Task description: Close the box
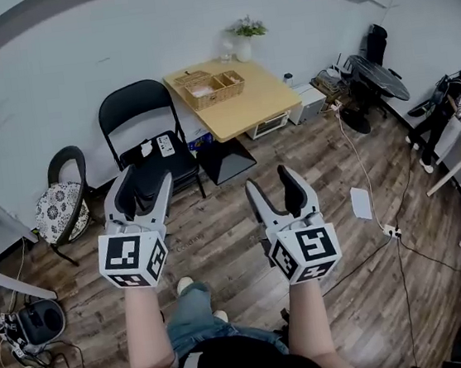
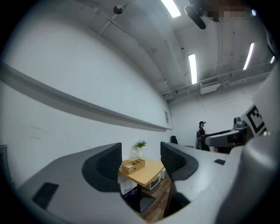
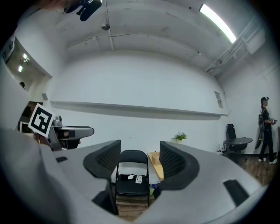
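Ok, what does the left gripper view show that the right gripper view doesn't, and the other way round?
Only the left gripper view: the white unit under the wooden table and the table's dark base. Only the right gripper view: the black folding chair with small items on its seat. Both: the potted plant, a standing person far off, and open, empty jaws: the left gripper in one, the right gripper in the other.

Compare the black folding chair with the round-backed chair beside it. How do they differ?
The black folding chair has a tall, squarish back; the round-backed chair has a low curved one. The folding chair's seat is plain black with small pale items on it; the round-backed chair's carries a patterned cushion. Both have dark frames and stand on the wood floor by the wall.
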Tool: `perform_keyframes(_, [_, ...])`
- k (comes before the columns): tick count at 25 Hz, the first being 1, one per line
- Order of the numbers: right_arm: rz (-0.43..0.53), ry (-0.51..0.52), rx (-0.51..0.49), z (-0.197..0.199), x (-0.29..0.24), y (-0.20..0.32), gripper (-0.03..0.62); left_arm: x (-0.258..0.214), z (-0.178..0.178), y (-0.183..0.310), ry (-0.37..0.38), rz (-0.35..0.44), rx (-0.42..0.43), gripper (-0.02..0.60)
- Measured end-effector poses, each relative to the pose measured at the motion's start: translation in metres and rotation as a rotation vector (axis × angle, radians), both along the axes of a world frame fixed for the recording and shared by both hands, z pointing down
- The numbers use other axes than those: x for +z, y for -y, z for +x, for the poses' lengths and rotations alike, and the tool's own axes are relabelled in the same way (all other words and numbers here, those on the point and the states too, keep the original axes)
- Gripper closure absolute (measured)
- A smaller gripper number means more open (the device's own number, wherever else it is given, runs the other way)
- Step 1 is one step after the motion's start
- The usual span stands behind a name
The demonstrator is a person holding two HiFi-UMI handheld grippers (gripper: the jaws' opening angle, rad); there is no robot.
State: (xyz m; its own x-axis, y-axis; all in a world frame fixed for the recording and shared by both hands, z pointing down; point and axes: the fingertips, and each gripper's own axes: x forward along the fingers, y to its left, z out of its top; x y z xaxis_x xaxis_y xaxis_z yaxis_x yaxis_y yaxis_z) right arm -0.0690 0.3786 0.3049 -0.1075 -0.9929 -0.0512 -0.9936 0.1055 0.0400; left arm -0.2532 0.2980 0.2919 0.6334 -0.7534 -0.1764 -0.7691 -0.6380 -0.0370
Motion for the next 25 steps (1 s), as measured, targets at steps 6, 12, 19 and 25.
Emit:
perform_keyframes(6, [-0.006, -0.007, -0.003, 0.01, 0.004, 0.023, 0.319, 0.004, 0.009, 0.026, -0.017, -0.027, 0.011, 0.319])
perform_keyframes(12, [-0.026, 0.0, 0.01, 0.031, 0.011, 0.063, 0.319, 0.016, 0.025, 0.07, -0.044, -0.084, 0.026, 0.321])
perform_keyframes(19, [-0.048, -0.015, -0.002, 0.05, 0.014, 0.144, 0.322, 0.024, 0.044, 0.152, -0.065, -0.12, 0.035, 0.321])
perform_keyframes(25, [-0.061, -0.03, 0.015, 0.075, 0.01, 0.229, 0.329, 0.018, 0.079, 0.239, -0.015, -0.109, 0.059, 0.321])
